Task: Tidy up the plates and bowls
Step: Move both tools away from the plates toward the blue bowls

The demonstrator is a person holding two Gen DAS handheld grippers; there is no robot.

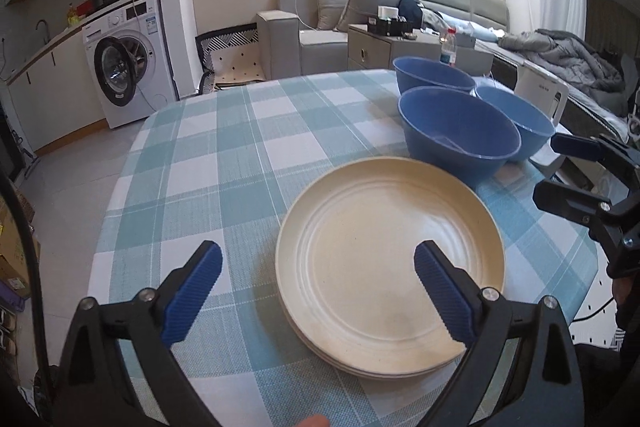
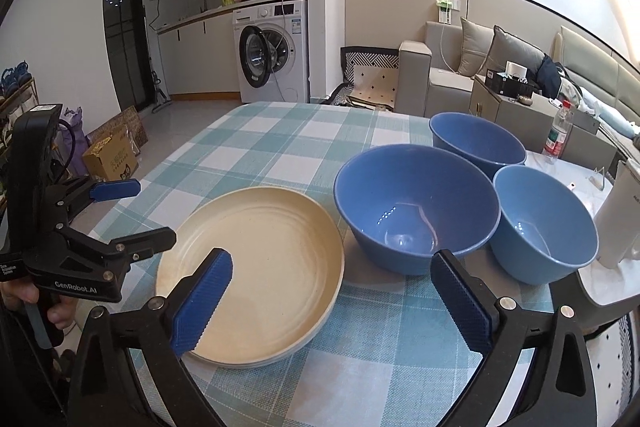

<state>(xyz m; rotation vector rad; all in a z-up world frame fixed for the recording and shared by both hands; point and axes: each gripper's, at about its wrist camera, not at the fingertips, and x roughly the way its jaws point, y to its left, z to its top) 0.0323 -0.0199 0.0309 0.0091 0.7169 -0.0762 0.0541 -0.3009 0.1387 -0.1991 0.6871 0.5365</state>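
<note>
Meanwhile, at a round worktop (image 1: 224,155) draped in a teal-and-white checked cloth, a person is hovering two hand-held tongs over a half-sorted set of dishes. The left tongs (image 1: 318,267) are spread wide and gripping nothing, one blue pad hanging over the cloth and the other over the cream plates (image 1: 390,243), which are lying in a neat stack near the front edge. The right tongs (image 2: 332,291) are likewise gaping and empty, one pad showing over the plate stack and the other in front of the nearest blue bowl (image 2: 416,211).

Three blue bowls are standing separately just beyond the plates: the nearest one just beside the stack, a second bowl (image 2: 544,223) close to its right, and a far bowl (image 2: 476,139) behind both. A white kettle (image 2: 624,219) is sitting right next to the second bowl, and a water bottle (image 2: 558,133) is standing on a cabinet past the worktop.

By the look of it, the plates are already gathered while the bowls are still waiting to be nested. Risks appear to be clustering on the right: a pad pinching a smooth, sloping bowl wall too shallowly could be letting it slip and tip, and a wide swing toward the second bowl could be knocking the kettle. With both tongs working so near each other, one could also be bumping the other or nudging the plate stack toward the edge.
</note>
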